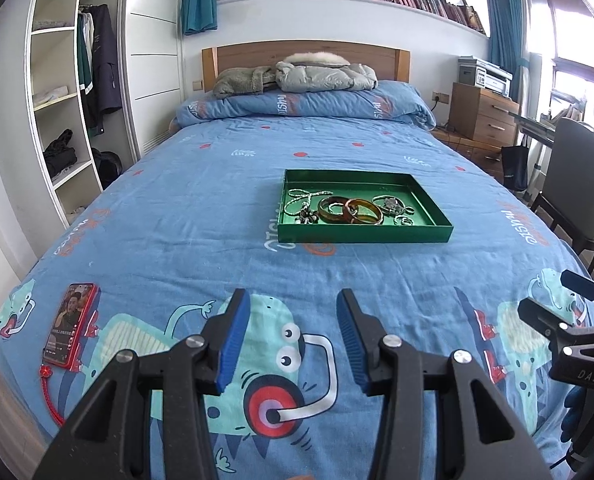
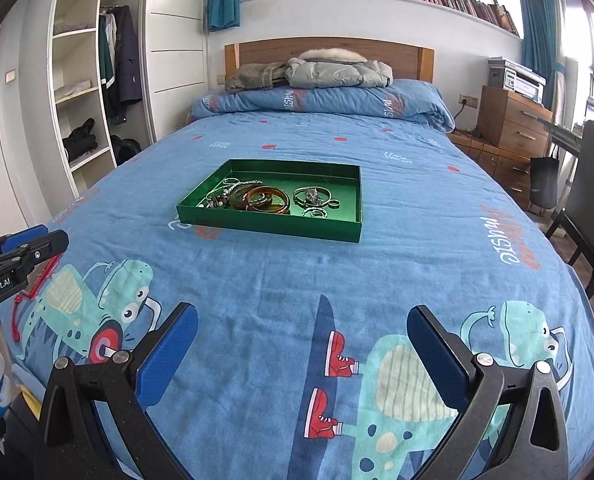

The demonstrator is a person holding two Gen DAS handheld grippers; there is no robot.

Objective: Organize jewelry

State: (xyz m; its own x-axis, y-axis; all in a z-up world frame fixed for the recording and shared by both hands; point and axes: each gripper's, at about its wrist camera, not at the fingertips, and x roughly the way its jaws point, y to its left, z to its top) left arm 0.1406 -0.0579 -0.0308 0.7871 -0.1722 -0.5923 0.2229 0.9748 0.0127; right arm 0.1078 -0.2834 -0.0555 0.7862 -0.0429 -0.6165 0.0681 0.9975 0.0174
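A green tray (image 1: 437,208) (image 2: 353,184) lies on the blue bedspread in the middle of the bed. In it lie two amber bangles (image 1: 364,211) (image 2: 268,199), a silver chain necklace (image 1: 303,196) (image 2: 233,184), a silver watch (image 1: 389,204) (image 2: 313,196) and small rings (image 1: 404,221) (image 2: 317,213). My left gripper (image 1: 293,312) is open and empty, low over the bed's near end, well short of the tray. My right gripper (image 2: 303,328) is open wide and empty, also near the foot of the bed; it shows at the right edge of the left wrist view (image 1: 553,300).
A red-cased phone (image 1: 71,326) with a red cord lies on the bed at the near left. Folded jackets (image 1: 321,72) sit at the headboard. A wardrobe with shelves (image 1: 65,92) stands left; a chair (image 1: 577,184) and drawers (image 1: 481,112) stand right.
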